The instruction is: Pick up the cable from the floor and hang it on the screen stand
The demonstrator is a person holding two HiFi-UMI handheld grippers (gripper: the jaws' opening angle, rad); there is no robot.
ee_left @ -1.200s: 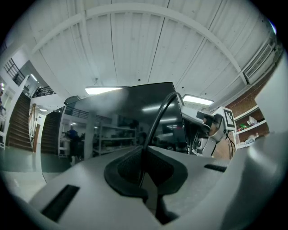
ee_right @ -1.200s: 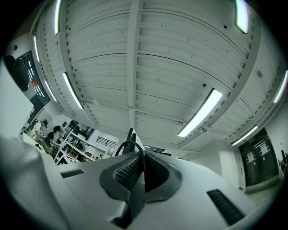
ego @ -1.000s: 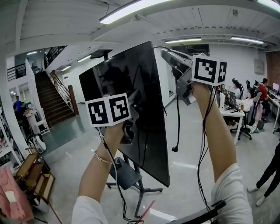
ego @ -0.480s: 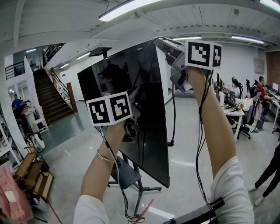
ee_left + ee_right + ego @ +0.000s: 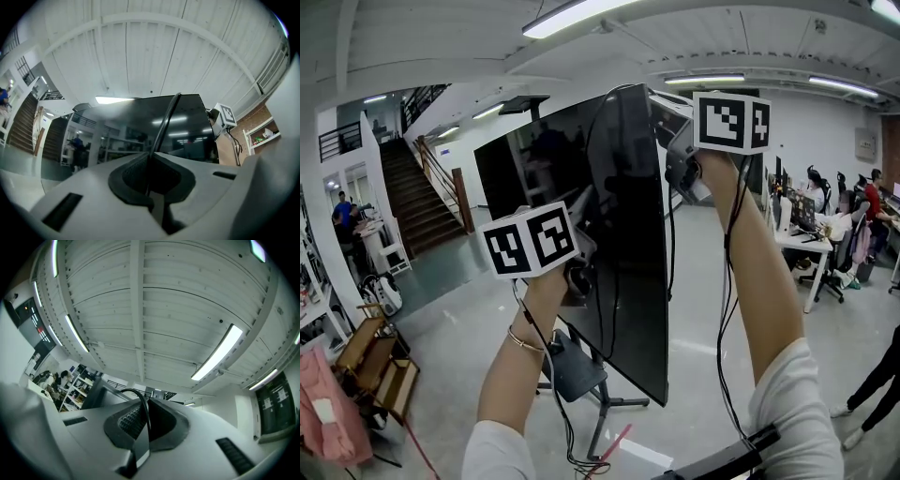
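The cable (image 5: 165,123) is pinched by both grippers: the left gripper (image 5: 149,159) and the right gripper (image 5: 145,405) each have their jaws pressed together on it. Only the head view shows it climbing the screen (image 5: 572,187) towards 12 o'clock. The stand (image 5: 602,412) sits at 6 o'clock on the grey floor (image 5: 450,347). The cable's ends are hidden.

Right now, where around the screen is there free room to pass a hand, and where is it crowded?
Free: the air above the screen's top edge, under the ceiling lamp; and the bare floor between the stand's base and the white desk. Crowded: the left corner with wooden crates and pink cloth, and the desk row at right, where people sit.
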